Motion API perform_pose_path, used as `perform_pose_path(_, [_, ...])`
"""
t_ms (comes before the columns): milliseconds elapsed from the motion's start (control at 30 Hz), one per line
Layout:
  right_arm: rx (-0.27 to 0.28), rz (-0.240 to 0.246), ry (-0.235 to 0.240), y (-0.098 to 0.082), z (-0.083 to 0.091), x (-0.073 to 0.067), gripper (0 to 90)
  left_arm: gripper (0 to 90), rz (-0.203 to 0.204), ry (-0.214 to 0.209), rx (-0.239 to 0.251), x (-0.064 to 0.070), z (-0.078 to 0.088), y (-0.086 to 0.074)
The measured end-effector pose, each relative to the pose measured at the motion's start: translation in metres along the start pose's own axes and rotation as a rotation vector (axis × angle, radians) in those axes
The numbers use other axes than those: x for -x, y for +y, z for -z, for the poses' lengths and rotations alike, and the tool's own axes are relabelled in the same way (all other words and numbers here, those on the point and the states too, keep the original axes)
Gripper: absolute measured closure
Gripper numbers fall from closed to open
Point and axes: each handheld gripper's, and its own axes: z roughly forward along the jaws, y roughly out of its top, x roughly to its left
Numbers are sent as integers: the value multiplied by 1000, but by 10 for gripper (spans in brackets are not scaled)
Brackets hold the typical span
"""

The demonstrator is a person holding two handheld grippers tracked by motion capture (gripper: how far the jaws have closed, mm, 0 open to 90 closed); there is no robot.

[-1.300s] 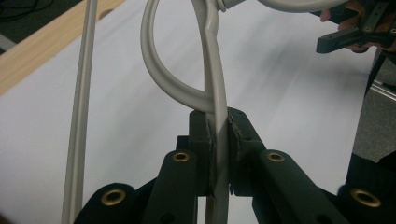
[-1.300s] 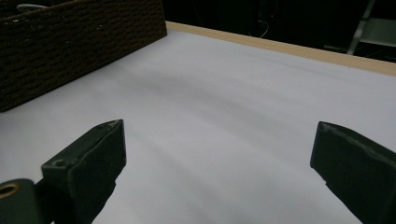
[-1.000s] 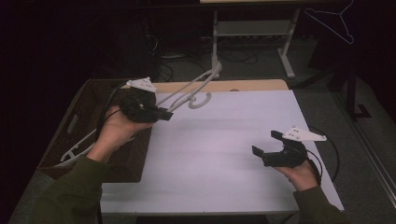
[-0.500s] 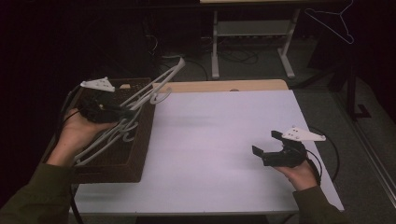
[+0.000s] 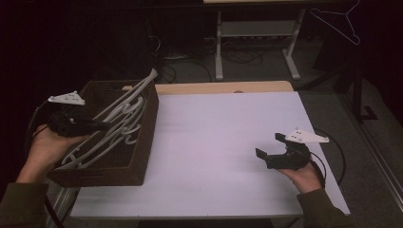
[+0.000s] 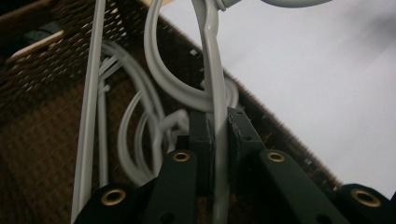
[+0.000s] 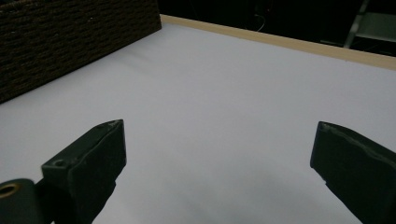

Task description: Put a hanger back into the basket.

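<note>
Left tongs (image 6: 215, 135): clamped on white hanger (image 5: 124, 102) above basket (image 5: 147, 142).
Hanger axis: runs forward from the jaws, past the rim.
Right tongs (image 5: 272, 148): wide open, empty, well apart over bench (image 5: 214, 142).

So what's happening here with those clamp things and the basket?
A person holds a two-jaw gripper in each hand. The left gripper is shut on a white plastic hanger and holds it over a dark woven basket at the table's left edge, where more hangers lie. The right gripper rests open and empty above the white table.
</note>
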Motion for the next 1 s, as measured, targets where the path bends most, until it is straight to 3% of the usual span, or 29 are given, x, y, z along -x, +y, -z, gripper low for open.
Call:
perform_pose_path(400, [-5, -4, -3, -1, -2, 0, 31, 822, 35, 47, -65, -20, 4, -28])
perform_pose_path(567, [-8, -7, -4, -1, -2, 0, 30, 822, 45, 53, -95, -26, -5, -36])
perform_pose_path(867, [-6, -9, -6, -1, -2, 1, 31, 822, 21, 75, -176, -26, -27, -38])
perform_pose_path(1000, [-2, -7, -7, -1, -1, 2, 31, 822, 34, 58, -186, -29, -36, -40])
